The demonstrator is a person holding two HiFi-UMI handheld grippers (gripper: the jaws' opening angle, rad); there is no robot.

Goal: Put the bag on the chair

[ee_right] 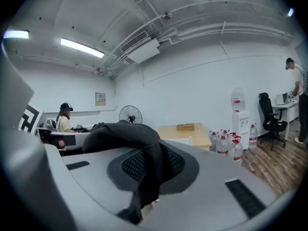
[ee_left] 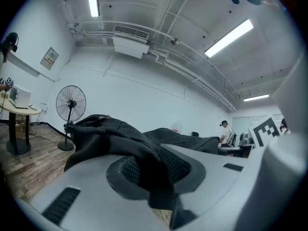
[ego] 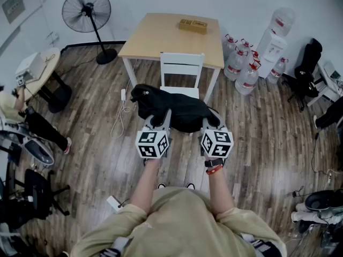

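Note:
A black bag (ego: 172,109) hangs in the air between my two grippers, just in front of the white chair (ego: 181,73) that is tucked at the wooden table (ego: 161,33). My left gripper (ego: 158,123) is shut on the bag's near left edge; black fabric (ee_left: 144,150) is pinched between its grey pads. My right gripper (ego: 210,123) is shut on the bag's near right edge, with a fold of bag fabric (ee_right: 147,165) squeezed between its pads. The bag covers most of the chair seat from above; whether it touches the seat I cannot tell.
A small brown box (ego: 193,25) lies on the table. A standing fan (ego: 87,12) is at the back left, water bottles (ego: 241,63) and a dispenser (ego: 274,42) at the back right. A round side table (ego: 40,71) and office chairs (ego: 305,68) line the sides.

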